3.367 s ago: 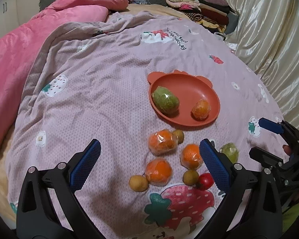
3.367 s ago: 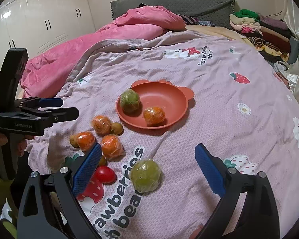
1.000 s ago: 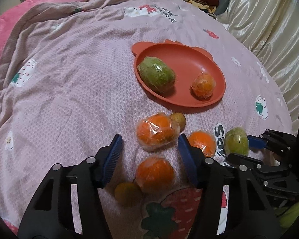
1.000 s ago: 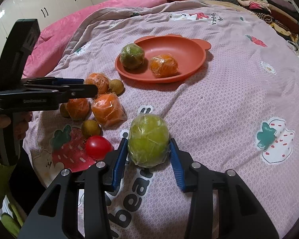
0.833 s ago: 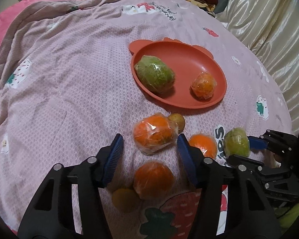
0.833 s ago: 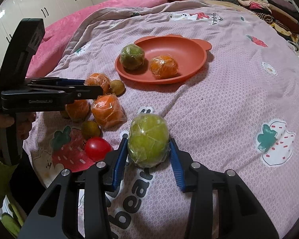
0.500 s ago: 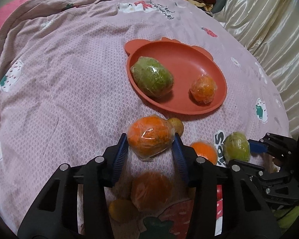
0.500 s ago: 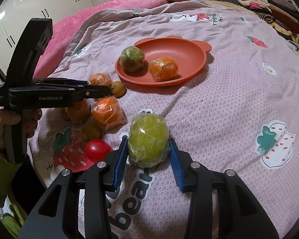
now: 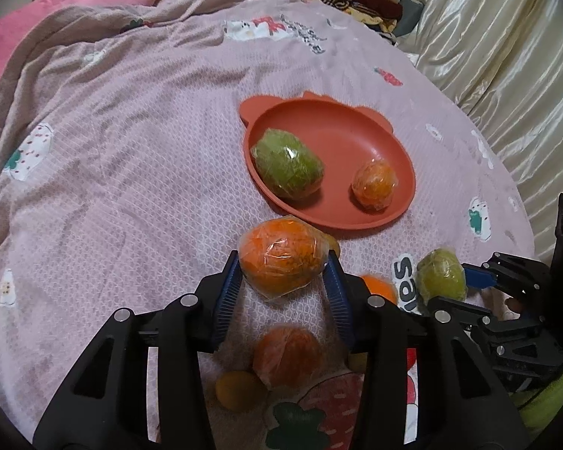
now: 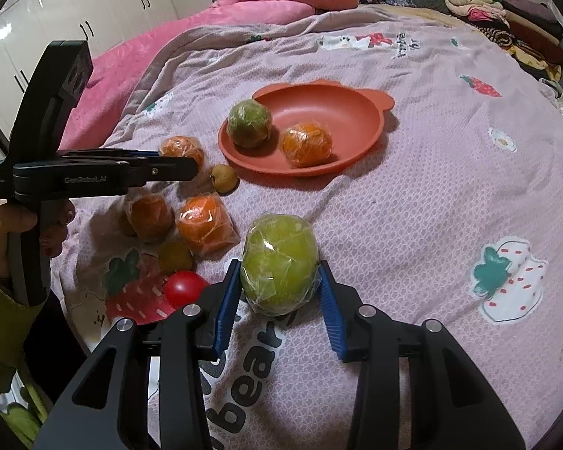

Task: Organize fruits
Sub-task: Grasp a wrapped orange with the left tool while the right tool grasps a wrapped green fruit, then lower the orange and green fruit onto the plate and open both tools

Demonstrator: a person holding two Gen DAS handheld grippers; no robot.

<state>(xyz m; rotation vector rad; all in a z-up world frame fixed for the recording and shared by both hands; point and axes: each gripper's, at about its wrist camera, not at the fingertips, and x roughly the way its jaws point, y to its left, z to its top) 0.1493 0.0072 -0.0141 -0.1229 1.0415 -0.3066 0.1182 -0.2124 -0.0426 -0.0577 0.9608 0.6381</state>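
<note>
Wrapped orange (image 9: 281,258) between left gripper (image 9: 283,281) fingers (image 9: 227,294)

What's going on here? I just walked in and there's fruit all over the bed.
A person is sorting wrapped fruit into a red plate on the bedspread, with a gripper in each hand. The left gripper is shut on an orange; the right gripper is shut on a green fruit. The plate already holds one green fruit and one orange. Two more wrapped oranges, some small brownish fruits and a red tomato lie loose nearby.
</note>
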